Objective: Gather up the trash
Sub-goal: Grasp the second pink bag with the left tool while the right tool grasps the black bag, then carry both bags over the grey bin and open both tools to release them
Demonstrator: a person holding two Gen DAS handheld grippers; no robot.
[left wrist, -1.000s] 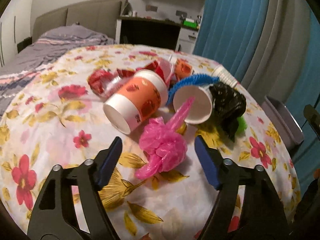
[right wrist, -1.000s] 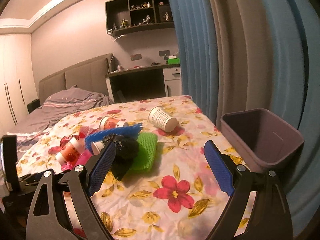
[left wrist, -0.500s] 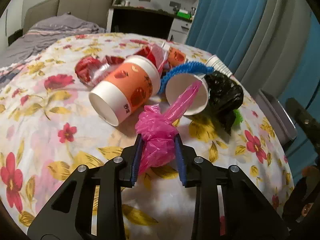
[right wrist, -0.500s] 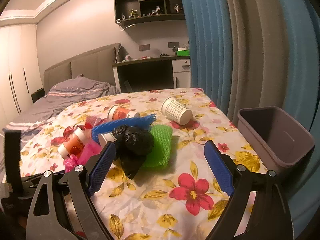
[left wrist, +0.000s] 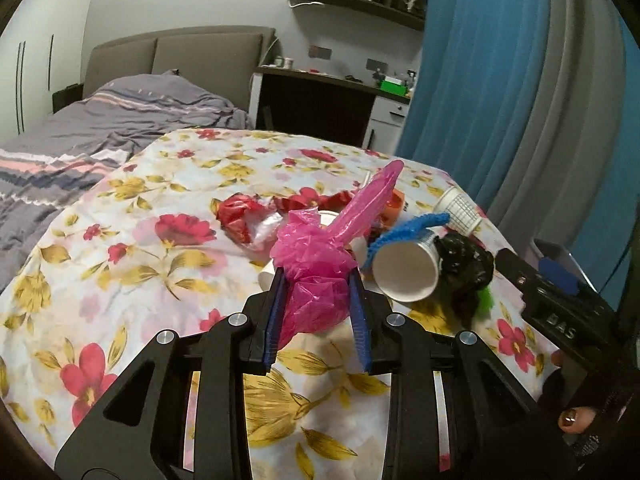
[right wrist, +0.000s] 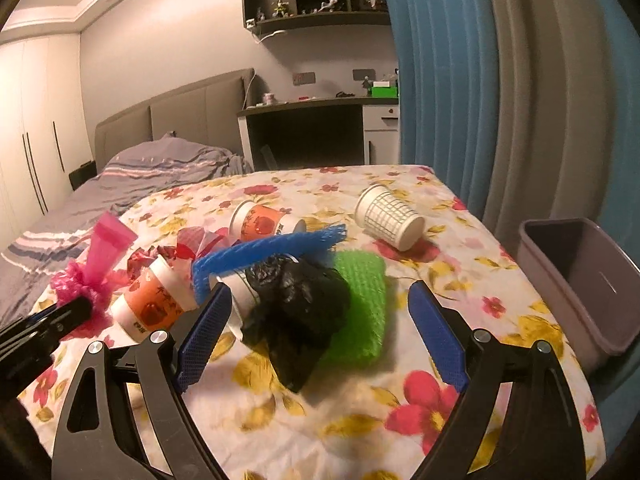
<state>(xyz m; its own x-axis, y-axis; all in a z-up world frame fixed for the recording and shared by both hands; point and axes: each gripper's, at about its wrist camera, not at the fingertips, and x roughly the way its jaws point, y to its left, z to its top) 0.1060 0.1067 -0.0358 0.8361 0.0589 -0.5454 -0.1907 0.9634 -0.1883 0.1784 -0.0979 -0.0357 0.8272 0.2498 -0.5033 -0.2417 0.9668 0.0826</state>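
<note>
Pinching a crumpled pink plastic bag [left wrist: 316,276] between blue pads, left hand-held gripper [left wrist: 318,312] clamped on its bunched middle, with the bag's long tail sticking up and away. Lifted above the floral-cloth surface [left wrist: 132,264], seemingly clear of it, though contact underneath cannot be told.

Spread wide apart and holding nothing, right hand-held gripper [right wrist: 320,336], hovering just before a black plastic bag [right wrist: 300,308]. Behind the black bag, a green mesh sleeve [right wrist: 362,308] lying flat; across the top, a blue mesh sleeve [right wrist: 268,250] resting over a white cup [right wrist: 240,300] tipped on its side. To the left, an orange-printed cup [right wrist: 154,302] on its side, with red crumpled wrappers [right wrist: 144,258] close behind. Farther back, a second orange-printed cup [right wrist: 260,224] and a grid-patterned cup [right wrist: 388,216], both toppled, well apart from each other. At the surface's right edge, a grey bin [right wrist: 580,284], open at the top.
</note>
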